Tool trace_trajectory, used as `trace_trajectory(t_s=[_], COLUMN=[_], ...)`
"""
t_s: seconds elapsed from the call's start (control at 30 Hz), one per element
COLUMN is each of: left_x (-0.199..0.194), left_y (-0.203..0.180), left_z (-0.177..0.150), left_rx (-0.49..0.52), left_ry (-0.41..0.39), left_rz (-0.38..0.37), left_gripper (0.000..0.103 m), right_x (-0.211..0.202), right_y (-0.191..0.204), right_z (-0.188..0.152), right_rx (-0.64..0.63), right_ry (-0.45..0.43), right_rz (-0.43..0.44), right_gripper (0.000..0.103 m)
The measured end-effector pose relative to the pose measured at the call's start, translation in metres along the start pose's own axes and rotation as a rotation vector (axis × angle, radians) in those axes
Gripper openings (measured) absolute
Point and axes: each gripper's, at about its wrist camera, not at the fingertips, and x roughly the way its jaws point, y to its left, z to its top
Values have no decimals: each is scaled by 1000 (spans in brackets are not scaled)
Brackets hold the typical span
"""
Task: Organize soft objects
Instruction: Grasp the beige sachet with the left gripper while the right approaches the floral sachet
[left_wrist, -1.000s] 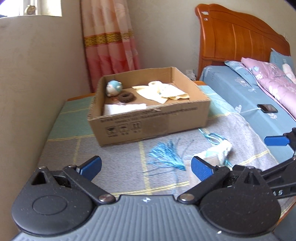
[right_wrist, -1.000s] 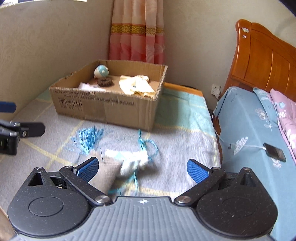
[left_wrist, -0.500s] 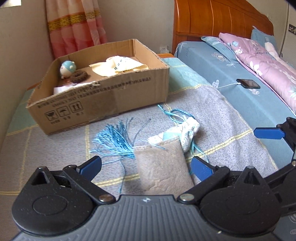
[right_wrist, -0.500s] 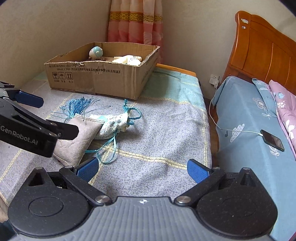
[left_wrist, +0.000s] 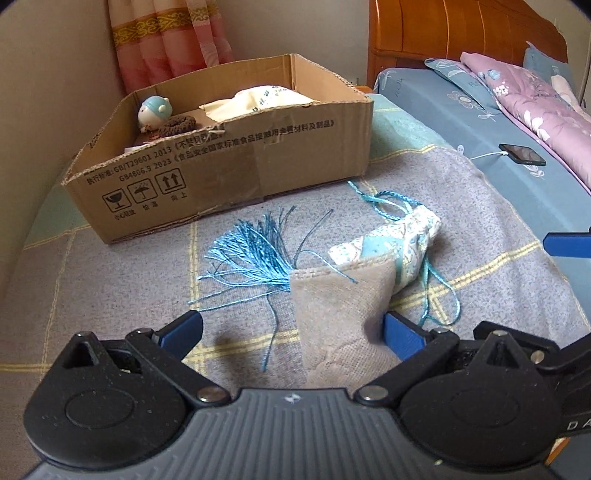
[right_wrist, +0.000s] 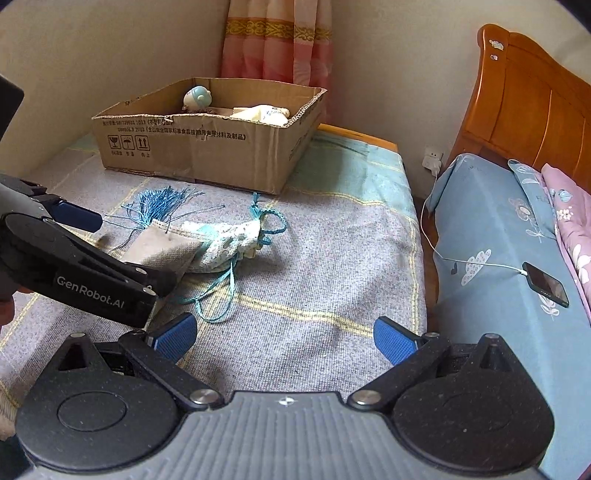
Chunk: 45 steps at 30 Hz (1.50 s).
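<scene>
A flat grey fabric pouch (left_wrist: 340, 317) lies on the grey checked blanket (left_wrist: 110, 280), with a blue tassel (left_wrist: 255, 258) fanned out at its far corner. Leaning on it from behind is a patterned drawstring pouch (left_wrist: 402, 240) with blue cords. My left gripper (left_wrist: 293, 332) is open, low over the blanket, with the near end of the grey pouch between its fingers. In the right wrist view the left gripper (right_wrist: 136, 251) straddles the grey pouch (right_wrist: 162, 247) beside the patterned pouch (right_wrist: 229, 240). My right gripper (right_wrist: 286, 336) is open over bare blanket, holding nothing.
A shallow cardboard box (left_wrist: 221, 166) stands behind the pouches, holding a round blue-capped toy (left_wrist: 155, 110), a brown knitted ring and a cream cloth bag (left_wrist: 258, 99). To the right is a bed with blue sheet (right_wrist: 498, 240), a phone (right_wrist: 546, 284) on a cable, and a wooden headboard.
My left gripper has moved forward and down, so the grey pouch now lies between its open fingers. The right gripper has stayed back and open.
</scene>
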Motion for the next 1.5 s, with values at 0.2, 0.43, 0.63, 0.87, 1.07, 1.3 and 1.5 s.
trace_trajectory(t_s=[0.2,0.43,0.63,0.87,1.07,1.3,1.5], left_x=[-5,-5,-6,-20,-34,-30,-24], left_y=[-12,-17,-11,1,24,59,76], left_z=[-4,-5,-3,1,2,-3,-6], left_rx=[49,45,31,24,-11,-78,-110], left_ry=[-36,-48,-40,-56,-75,-44,-25], left_rz=[-6,-94,-135,-120,-59,15,22], left_gripper=[90,57,41,31,31,31,33], right_x=[3,4,2,2,-1,10,19], right_y=[3,3,1,1,6,21,38], right_z=[-2,-5,-4,-2,1,12,32], right_rx=[5,1,12,14,-5,-44,-123], right_ry=[9,21,16,6,-18,-25,-77], right_rz=[4,0,-1,21,55,112,165], right_gripper=[103,103,103,103,103,103,103])
